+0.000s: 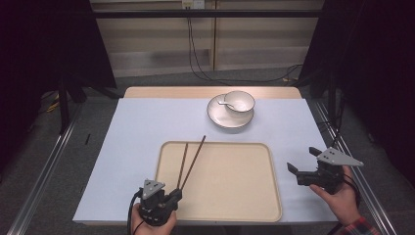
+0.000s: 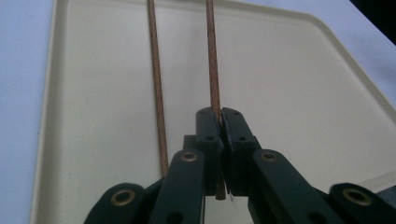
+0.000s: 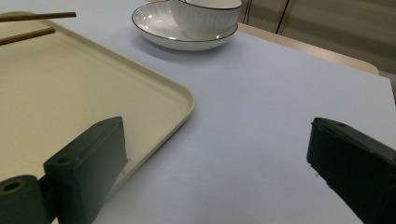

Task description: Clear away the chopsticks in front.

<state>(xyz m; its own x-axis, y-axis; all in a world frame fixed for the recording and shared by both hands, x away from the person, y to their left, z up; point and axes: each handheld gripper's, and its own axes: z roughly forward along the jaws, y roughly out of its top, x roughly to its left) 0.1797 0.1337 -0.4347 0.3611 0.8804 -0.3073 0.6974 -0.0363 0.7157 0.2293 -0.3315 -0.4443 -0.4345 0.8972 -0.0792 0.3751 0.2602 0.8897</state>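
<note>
From above, your left tongs (image 1: 172, 195) sit at the near-left corner of the flat cream plastic tray (image 1: 230, 196) on the pale blue bench (image 1: 132, 132), and your right tongs (image 1: 304, 161) stand spread at the right. Along your left tongs, the jaws pinch one of the thin brown wooden chopsticks (image 2: 212, 65). Along your right tongs, the white ribbed ceramic bowl (image 3: 205, 16) sits on the white round plate (image 3: 154, 28) at the far side.

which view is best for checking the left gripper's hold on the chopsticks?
The left gripper view. Its jaws are closed on one chopstick; the other chopstick runs alongside, outside the jaws. The high view shows the left gripper at the sticks' near ends over the tray, too small to judge. The right gripper view catches just the far tips.
</note>
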